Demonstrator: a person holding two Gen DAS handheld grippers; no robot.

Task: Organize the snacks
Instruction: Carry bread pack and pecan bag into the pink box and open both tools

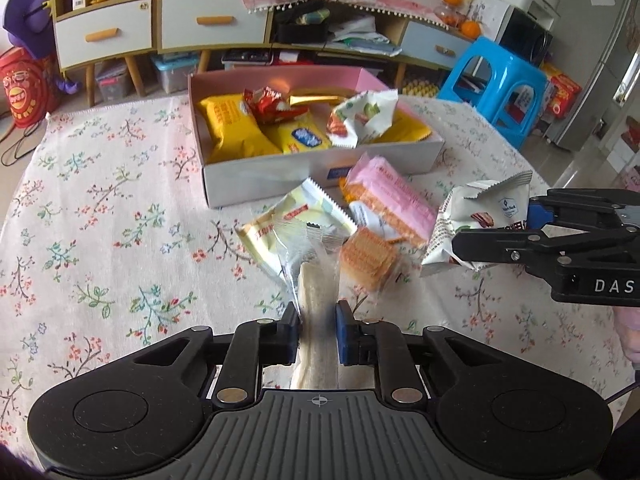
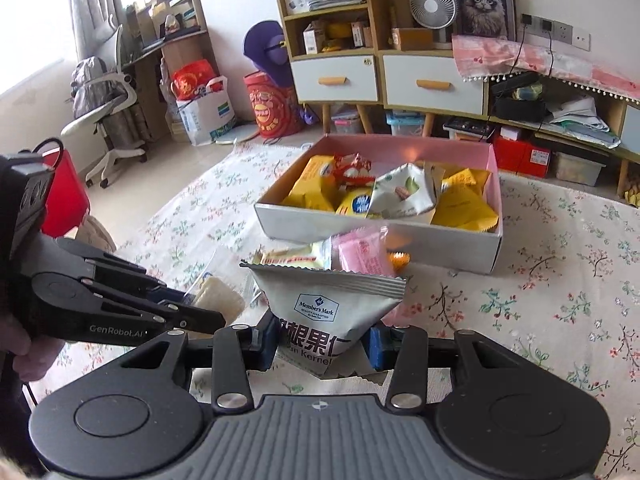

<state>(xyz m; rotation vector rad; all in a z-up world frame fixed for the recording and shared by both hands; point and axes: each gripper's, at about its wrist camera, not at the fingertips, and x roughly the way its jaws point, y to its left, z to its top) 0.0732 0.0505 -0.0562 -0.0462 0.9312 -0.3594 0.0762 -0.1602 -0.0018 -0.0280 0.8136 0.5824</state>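
Observation:
My left gripper (image 1: 318, 330) is shut on a pale cracker in a clear wrapper (image 1: 316, 300), seen side-on as the cracker (image 2: 218, 296) in the right wrist view. My right gripper (image 2: 324, 346) is shut on a silver nut packet (image 2: 328, 304); the same packet (image 1: 476, 220) hangs at the right of the left wrist view. On the floral cloth lie a pink wafer pack (image 1: 392, 196), a cream snack pack (image 1: 288, 220) and an orange biscuit pack (image 1: 366, 258). Behind them stands the open box (image 1: 264, 180) with yellow, red and white snack packs inside.
The floral tablecloth (image 1: 100, 220) covers the table. Beyond the far edge stand a blue plastic stool (image 1: 496, 80) and low cabinets with drawers (image 1: 160, 16). A white office chair (image 2: 108, 120) and red bags (image 2: 272, 104) sit on the floor at the left.

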